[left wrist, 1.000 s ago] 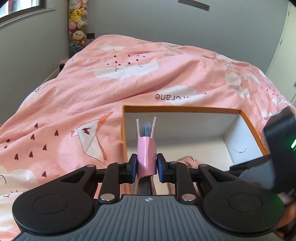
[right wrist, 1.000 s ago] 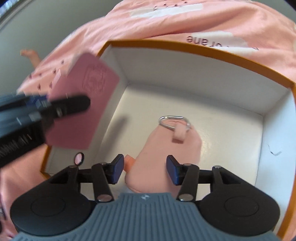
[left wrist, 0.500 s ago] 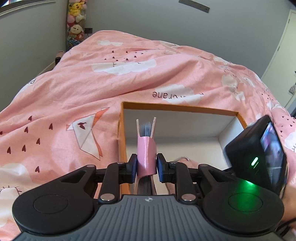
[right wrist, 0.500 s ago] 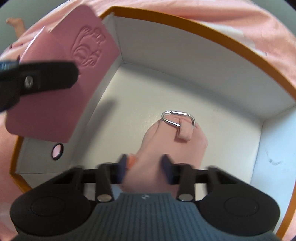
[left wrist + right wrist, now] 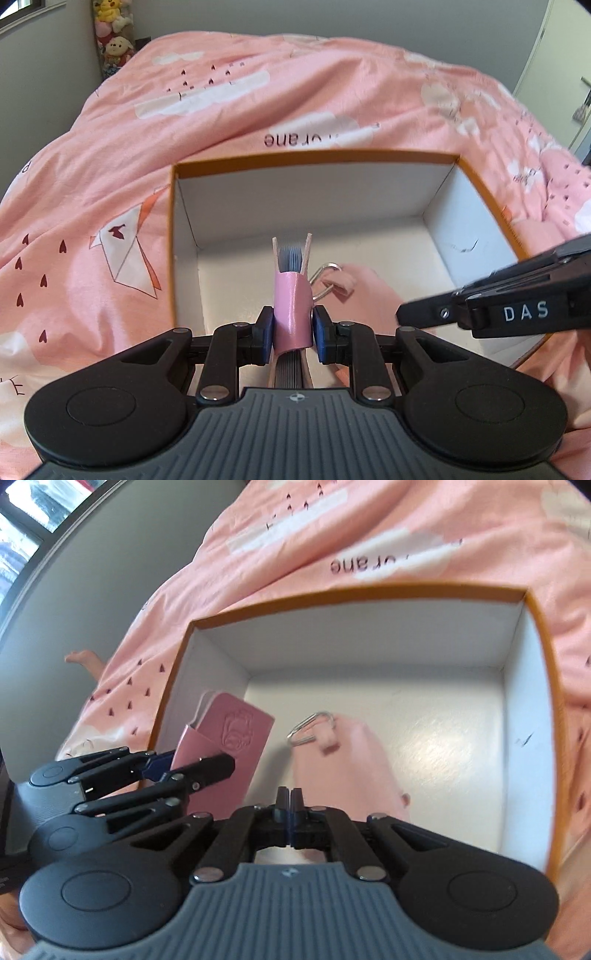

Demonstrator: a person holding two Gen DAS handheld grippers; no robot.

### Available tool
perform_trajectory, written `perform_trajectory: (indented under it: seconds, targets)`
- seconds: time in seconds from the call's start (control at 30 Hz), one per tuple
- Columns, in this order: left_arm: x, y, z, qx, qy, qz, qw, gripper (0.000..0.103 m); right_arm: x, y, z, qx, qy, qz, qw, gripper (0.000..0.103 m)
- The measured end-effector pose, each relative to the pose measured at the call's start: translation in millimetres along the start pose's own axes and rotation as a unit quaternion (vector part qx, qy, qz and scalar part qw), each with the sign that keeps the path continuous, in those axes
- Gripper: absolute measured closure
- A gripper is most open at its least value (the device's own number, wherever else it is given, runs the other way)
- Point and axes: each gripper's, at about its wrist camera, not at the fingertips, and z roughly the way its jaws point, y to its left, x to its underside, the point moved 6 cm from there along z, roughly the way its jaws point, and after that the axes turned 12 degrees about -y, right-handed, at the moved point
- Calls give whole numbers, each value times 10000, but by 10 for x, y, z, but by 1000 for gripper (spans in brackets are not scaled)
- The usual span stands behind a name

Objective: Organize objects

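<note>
An open box (image 5: 314, 157) with orange rim and white inside sits on the pink bed; it also shows in the right wrist view (image 5: 354, 592). My left gripper (image 5: 293, 328) is shut on a pink notebook (image 5: 291, 310), held upright over the box's near left part; the notebook also shows in the right wrist view (image 5: 229, 738). A pink pouch (image 5: 351, 768) with a metal ring (image 5: 308, 727) lies on the box floor. My right gripper (image 5: 290, 808) is shut and empty, just above the pouch's near end.
The pink printed duvet (image 5: 221, 110) covers the bed all around the box. Plush toys (image 5: 112, 33) stand in the far left corner by the grey wall. A white door (image 5: 554, 55) is at the far right.
My right gripper let go of the pouch, shut its fingers and pulled back up. My left gripper has moved right and down over the box with the notebook.
</note>
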Motion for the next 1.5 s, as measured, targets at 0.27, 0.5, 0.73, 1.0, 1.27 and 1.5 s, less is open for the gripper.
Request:
perform_trajectory:
  seconds: [0.27, 0.5, 0.73, 1.0, 1.27, 1.5]
  targets:
    - [127, 32, 234, 67, 597, -428, 9973, 78, 205, -163, 92, 461, 211, -532, 9973, 97]
    - [202, 77, 232, -13, 782, -531, 9955, 73, 247, -239, 171, 446, 198, -463, 9977, 94]
    - [149, 20, 62, -407, 472, 300, 9976, 72, 190, -360, 162, 786, 47, -652, 9948, 62]
    - [-24, 170, -221, -396, -150, 206, 9989, 65, 191, -550, 202, 737, 294, -321, 9963, 62]
    - [-160, 486, -388, -461, -553, -434, 9965, 64, 197, -588, 339, 697, 540, -68, 9961, 61]
    - [-63, 624, -348, -315, -471, -753, 9955, 64, 240, -370, 506, 464, 741, -77, 9961, 79]
